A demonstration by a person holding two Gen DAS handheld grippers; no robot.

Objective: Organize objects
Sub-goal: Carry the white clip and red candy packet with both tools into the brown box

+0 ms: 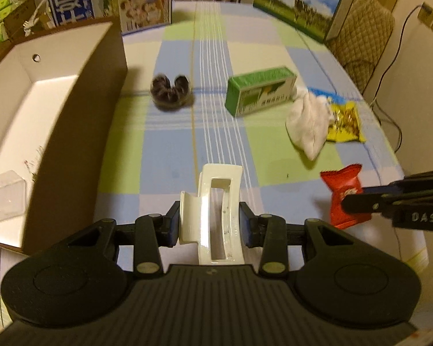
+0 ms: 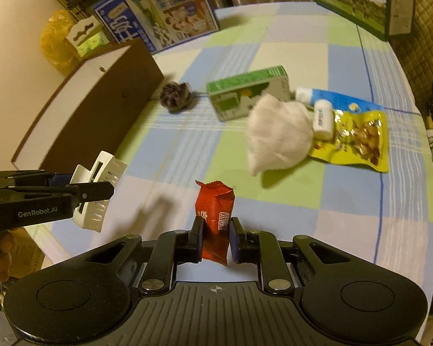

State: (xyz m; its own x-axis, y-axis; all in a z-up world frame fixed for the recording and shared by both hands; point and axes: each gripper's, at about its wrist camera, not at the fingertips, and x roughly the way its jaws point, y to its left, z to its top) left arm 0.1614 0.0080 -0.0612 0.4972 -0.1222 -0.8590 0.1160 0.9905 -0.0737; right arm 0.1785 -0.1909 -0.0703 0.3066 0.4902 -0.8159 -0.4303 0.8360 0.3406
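Observation:
My left gripper (image 1: 210, 225) is shut on a white hair claw clip (image 1: 216, 213) and holds it above the checked tablecloth; the clip also shows in the right wrist view (image 2: 98, 190). My right gripper (image 2: 215, 235) is shut on a red snack packet (image 2: 215, 216), which also shows at the right in the left wrist view (image 1: 345, 193). On the table lie a dark scrunchie (image 1: 170, 90), a green carton (image 1: 259, 90), a white cloth pouch (image 1: 309, 121), a yellow snack bag (image 2: 358, 141), a small white bottle (image 2: 323, 119) and a blue-and-white tube (image 2: 332, 96).
An open brown box with a white inside (image 1: 43, 109) stands at the left; a clear plastic lid (image 1: 5, 196) lies in it. Printed cartons (image 1: 300, 5) stand along the table's far edge. A padded chair (image 1: 363, 37) is at the back right.

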